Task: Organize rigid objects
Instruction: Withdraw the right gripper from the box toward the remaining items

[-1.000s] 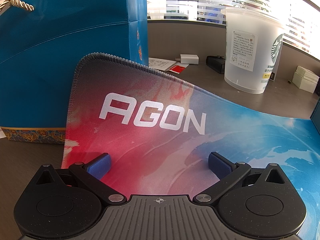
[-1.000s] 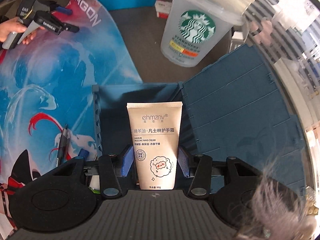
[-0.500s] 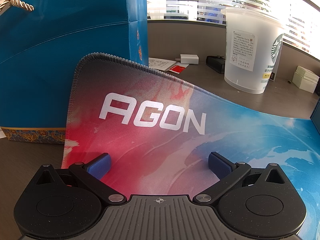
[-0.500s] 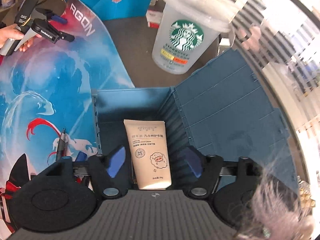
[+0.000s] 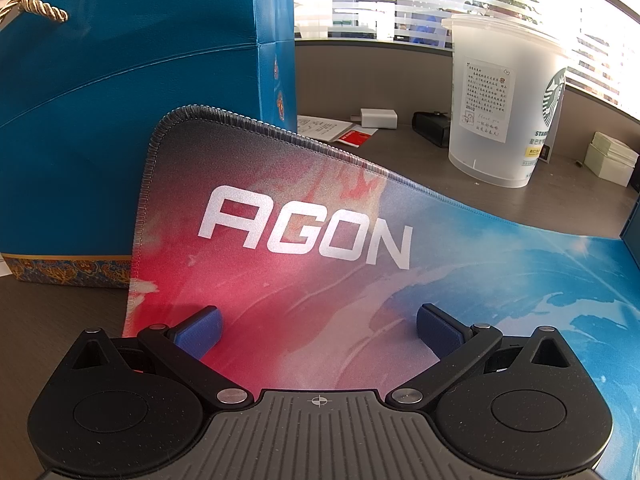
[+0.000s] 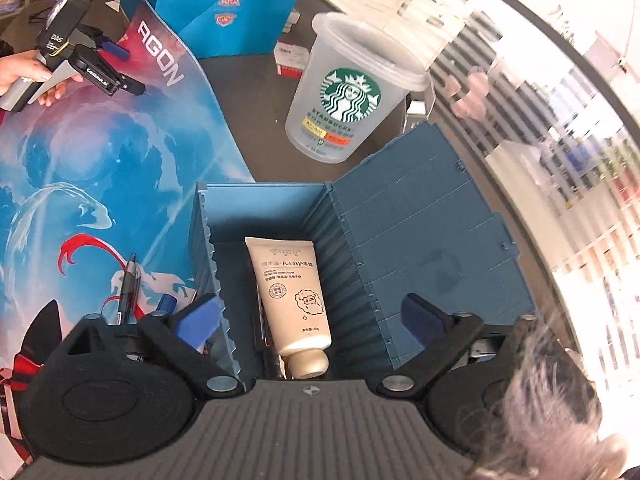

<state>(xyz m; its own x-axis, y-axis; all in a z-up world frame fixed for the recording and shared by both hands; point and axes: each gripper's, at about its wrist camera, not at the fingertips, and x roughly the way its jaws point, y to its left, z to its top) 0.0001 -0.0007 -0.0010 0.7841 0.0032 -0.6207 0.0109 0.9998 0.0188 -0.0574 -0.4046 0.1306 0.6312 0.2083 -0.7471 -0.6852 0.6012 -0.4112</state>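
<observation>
Right gripper [image 6: 310,318], fingers just spread wide, above a smooth beige tube [image 6: 290,300] lying in a ribbed blue plastic box [image 6: 420,232]; left gripper [image 5: 319,326] fingers spread, empty, over a fabric mat [image 5: 320,208].

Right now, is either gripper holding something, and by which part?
Nothing is held. The right gripper, just opened, hangs above the beige hand-cream tube lying in the blue plastic box. The left gripper is open, empty.

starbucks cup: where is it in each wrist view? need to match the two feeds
Left wrist: Starbucks cup upper right, standing on the desk beyond the far edge of the AGON mat, paper label facing the camera.
Right wrist: Starbucks cup top centre, logo facing the camera, behind the blue box.
Shared landmark: the AGON mat, left of the cup in both views; also the blue gift bag.
</observation>
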